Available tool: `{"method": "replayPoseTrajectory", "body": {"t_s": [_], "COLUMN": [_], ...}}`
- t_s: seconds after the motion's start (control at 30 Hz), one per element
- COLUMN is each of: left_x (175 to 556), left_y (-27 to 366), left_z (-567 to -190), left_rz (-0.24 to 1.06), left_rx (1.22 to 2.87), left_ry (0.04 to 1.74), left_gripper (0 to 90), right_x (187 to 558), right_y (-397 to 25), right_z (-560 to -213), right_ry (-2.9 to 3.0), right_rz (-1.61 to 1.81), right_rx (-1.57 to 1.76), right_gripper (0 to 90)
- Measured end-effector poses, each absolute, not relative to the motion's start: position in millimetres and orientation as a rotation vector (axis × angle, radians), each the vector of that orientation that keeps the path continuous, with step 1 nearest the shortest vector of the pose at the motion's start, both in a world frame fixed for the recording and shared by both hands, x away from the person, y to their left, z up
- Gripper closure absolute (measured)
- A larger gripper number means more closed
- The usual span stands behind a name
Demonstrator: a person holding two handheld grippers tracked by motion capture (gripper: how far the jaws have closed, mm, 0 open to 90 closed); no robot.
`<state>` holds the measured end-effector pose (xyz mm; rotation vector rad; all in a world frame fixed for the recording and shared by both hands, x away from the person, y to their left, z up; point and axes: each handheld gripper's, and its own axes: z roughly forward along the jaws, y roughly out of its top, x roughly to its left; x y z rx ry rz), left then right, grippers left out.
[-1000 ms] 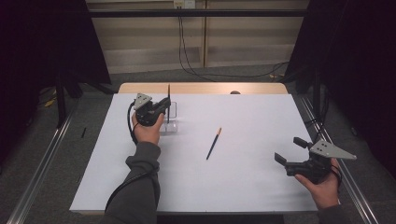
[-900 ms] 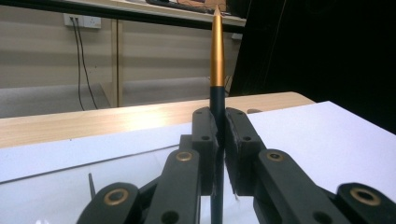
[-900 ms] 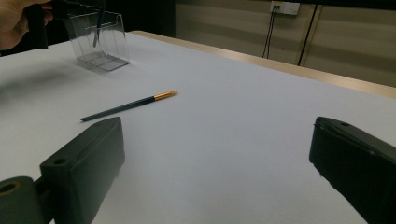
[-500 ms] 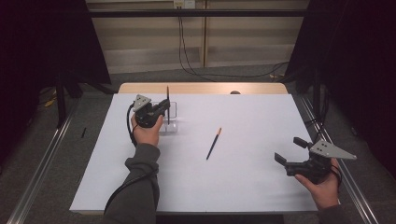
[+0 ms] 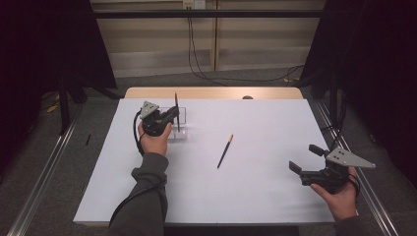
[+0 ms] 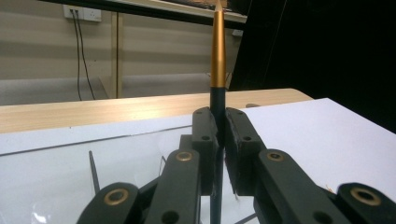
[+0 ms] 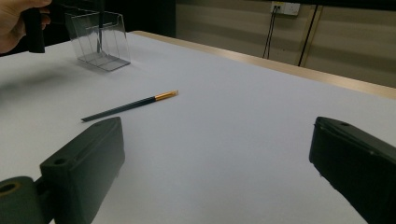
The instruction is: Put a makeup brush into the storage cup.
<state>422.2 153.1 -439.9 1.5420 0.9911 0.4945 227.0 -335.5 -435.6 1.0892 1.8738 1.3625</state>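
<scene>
Gold-tipped and slim, a dark pencil point(image 6: 217, 60) stands upright, clamped in the left gripper point(image 5: 169, 118) over a clear plastic holder point(image 5: 181, 125) at the frame's upper left. A second pencil point(image 5: 225, 151) lies mid-desk point(image 5: 265, 128) on smooth white. At lower right, the right gripper point(image 5: 305, 158) is spread wide, holding nothing.

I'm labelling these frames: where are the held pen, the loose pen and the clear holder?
held pen point(image 6: 218, 51), left gripper view, gold tapered upper part.
loose pen point(image 5: 224, 152), high view, middle of dark shaft.
clear holder point(image 7: 113, 35), right gripper view, transparent front wall.
</scene>
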Motion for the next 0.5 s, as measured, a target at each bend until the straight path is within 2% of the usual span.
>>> {"method": "replayPoseTrajectory", "body": {"t_s": [0.5], "left_x": [419.2], "left_y": [153.6], "left_z": [-444.2], "left_rz": [0.492], "left_rx": [1.548], "left_ry": [1.003], "left_gripper": [83.0], "right_x": [226.5], "right_y": [-335.3], "right_z": [-435.2], "right_ry": [1.875], "right_rz": [1.364], "right_rx": [1.09], "right_gripper": [2.9]}}
